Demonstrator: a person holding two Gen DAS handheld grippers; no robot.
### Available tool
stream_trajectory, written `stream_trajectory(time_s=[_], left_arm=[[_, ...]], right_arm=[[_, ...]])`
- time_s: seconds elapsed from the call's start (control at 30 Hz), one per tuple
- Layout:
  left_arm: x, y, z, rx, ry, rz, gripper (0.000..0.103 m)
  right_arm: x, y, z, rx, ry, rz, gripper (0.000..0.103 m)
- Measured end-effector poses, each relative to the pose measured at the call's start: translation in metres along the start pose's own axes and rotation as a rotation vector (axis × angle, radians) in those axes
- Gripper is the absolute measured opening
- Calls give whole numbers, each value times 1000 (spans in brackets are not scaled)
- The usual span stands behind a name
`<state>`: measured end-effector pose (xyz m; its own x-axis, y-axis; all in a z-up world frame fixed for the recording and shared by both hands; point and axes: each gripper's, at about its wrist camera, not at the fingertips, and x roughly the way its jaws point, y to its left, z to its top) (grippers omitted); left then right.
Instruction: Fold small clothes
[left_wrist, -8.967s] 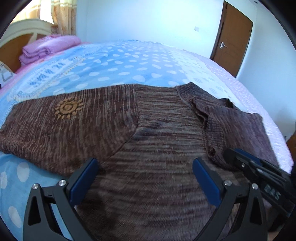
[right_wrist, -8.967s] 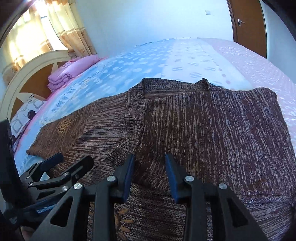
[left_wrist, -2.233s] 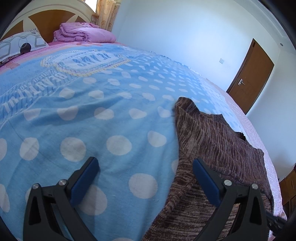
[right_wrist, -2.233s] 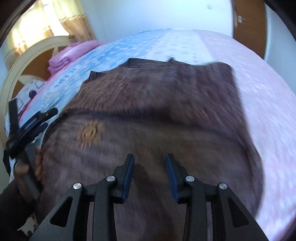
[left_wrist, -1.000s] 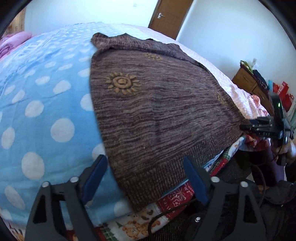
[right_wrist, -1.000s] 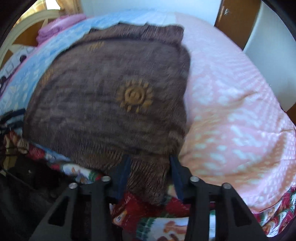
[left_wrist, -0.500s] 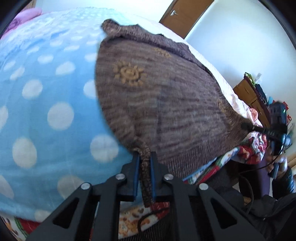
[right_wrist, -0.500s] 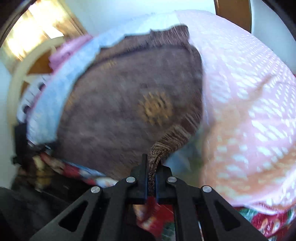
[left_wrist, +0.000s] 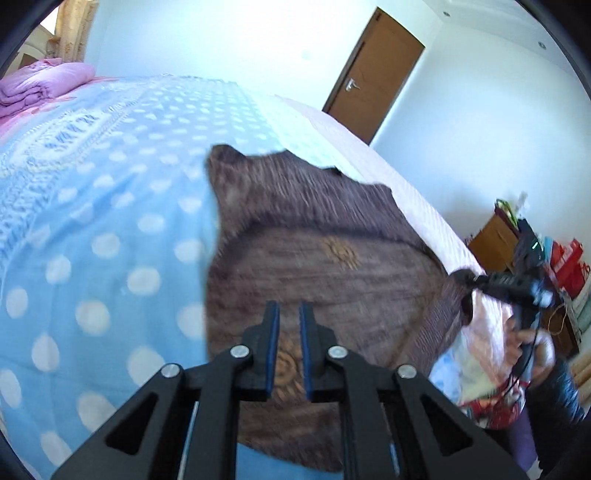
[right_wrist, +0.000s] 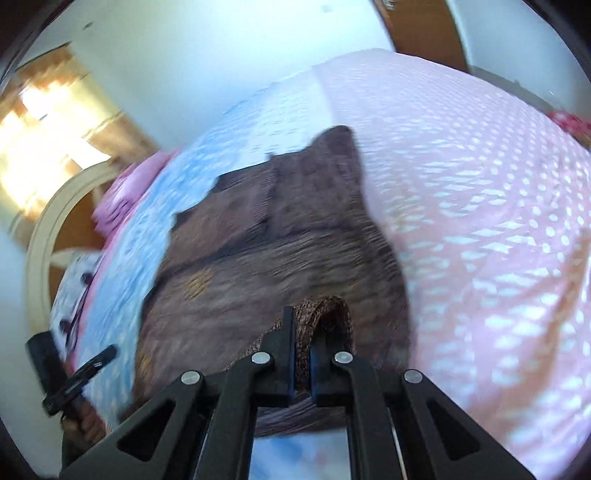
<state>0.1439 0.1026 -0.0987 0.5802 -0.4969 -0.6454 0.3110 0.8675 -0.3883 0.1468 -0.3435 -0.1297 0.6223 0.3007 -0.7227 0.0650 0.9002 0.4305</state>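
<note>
A brown knit sweater (left_wrist: 314, 229) with orange sun motifs lies on the bed, its collar at the far end. In the left wrist view my left gripper (left_wrist: 289, 321) stands over the sweater's raised near part. Its jaws are starting to open to a narrow gap, and brown fabric still sits between them. In the right wrist view my right gripper (right_wrist: 303, 325) is shut on the sweater's (right_wrist: 277, 258) ribbed hem, and a loop of the hem bulges up beside the fingers. Each view shows the other gripper: the right gripper (left_wrist: 465, 277) pinches the right corner, and the left gripper (right_wrist: 107, 352) is at the lower left.
The bed has a blue dotted blanket (left_wrist: 92, 221) on the left and a pink dotted cover (right_wrist: 480, 184) on the right. A folded pink quilt (left_wrist: 44, 81) lies by the headboard (right_wrist: 48, 229). A brown door (left_wrist: 373, 74) and a cluttered wooden cabinet (left_wrist: 498, 236) stand to the right.
Both grippers went from open to shut on the sweater's bottom hem corners. They rose and moved toward the collar, lifting the hem off the bed edge.
</note>
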Motion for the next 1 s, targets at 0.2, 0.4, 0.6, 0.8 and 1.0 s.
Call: stream_trajectory(time_s=[0.2,0.4,0.6,0.8,1.0], left_arm=[[-14,4,-11,164,78,-37,68],[-14,-29,-47,417,187,-164,81],[33,-59,-63,612,282,-180,72],[39,-71,-80,705,248,-194,30],[24,-68,-85,678,212,-220,14]], right_arm=[[26,-14,-8,25,19,-27,5],[29,-13,-8,25,27,-15,5],[30,-8,-9,8,38,-41,5],[30,-7,-9,15,41,-48,6],[31,-6,-9,10,42,-50,6]])
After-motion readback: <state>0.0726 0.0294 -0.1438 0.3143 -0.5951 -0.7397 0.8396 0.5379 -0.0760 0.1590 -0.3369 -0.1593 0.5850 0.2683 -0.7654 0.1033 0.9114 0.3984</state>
